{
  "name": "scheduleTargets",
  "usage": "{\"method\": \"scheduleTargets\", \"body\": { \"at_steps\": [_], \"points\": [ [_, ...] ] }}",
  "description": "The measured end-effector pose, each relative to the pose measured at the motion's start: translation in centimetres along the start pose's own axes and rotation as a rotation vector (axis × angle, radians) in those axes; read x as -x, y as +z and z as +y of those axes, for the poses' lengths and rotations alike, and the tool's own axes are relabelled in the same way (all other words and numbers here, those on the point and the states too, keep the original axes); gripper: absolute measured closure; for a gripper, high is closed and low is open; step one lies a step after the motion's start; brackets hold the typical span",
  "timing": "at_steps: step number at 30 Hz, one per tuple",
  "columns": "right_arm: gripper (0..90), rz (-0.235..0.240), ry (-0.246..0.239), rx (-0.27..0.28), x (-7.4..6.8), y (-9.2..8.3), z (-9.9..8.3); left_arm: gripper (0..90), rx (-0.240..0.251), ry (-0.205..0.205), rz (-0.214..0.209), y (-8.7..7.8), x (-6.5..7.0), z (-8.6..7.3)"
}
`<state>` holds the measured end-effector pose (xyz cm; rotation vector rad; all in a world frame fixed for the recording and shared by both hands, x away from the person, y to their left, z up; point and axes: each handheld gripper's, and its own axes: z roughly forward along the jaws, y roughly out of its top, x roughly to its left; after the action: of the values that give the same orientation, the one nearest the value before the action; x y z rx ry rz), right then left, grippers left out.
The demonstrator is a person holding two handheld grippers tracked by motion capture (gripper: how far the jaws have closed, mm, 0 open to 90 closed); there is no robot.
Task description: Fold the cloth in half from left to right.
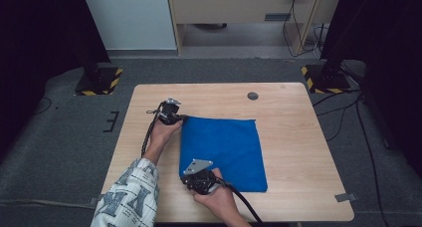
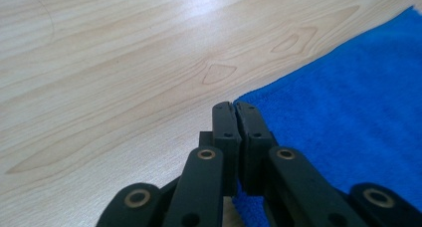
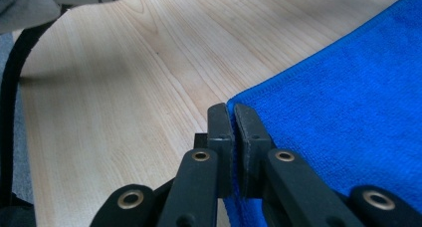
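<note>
— Two corners pinched, both on the left edge of the blue cloth (image 1: 221, 152). Biggest risk from here?

— Losing a corner on the lift. Only a thin bite of hem between the jaws at each spot, so likely to slip out if pulled up fast or unevenly.

— Anything else?

— Dragging instead of lifting. Cloth lying flat near the middle of the wooden table (image 1: 298, 147), so a sideways tug could bunch it or skew the fold. Could also cross the trailing cables over the cloth if the hands swing past each other.

— State of the left gripper (image 2: 234, 107)?

— Jaws together, clamped on the far-left corner of the cloth; hem seen tucked between the pads in the left gripper view, bare wood just beyond the corner.

— And the right gripper (image 3: 231, 110)?

— Same story: jaws closed, clamped on the near-left corner of the cloth, blue edge running away from the tips. Patterned sleeve (image 1: 132, 194) sitting to the left of the cloth, well clear of it.

— Advice?

— Raise both corners together, level and slow, keeping the edge between them taut but not stretched. Worth watching that hem for creep out of the pads.
</note>
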<state>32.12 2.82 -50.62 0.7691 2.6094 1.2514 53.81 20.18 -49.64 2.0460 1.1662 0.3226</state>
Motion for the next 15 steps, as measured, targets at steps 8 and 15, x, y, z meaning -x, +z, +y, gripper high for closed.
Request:
{"method": "scheduleTargets", "body": {
  "at_steps": [8,15],
  "points": [
    [86.9,-0.019,-0.008,0.022,-0.9,-0.8,0.7,87.9,-0.002,-0.027,0.016,-1.9,-0.1,0.6],
    [87.1,-0.031,-0.015,0.038,-1.5,-1.3,1.7,88.0,-0.008,-0.011,0.021,-3.5,-0.4,1.9]
  ]
}}
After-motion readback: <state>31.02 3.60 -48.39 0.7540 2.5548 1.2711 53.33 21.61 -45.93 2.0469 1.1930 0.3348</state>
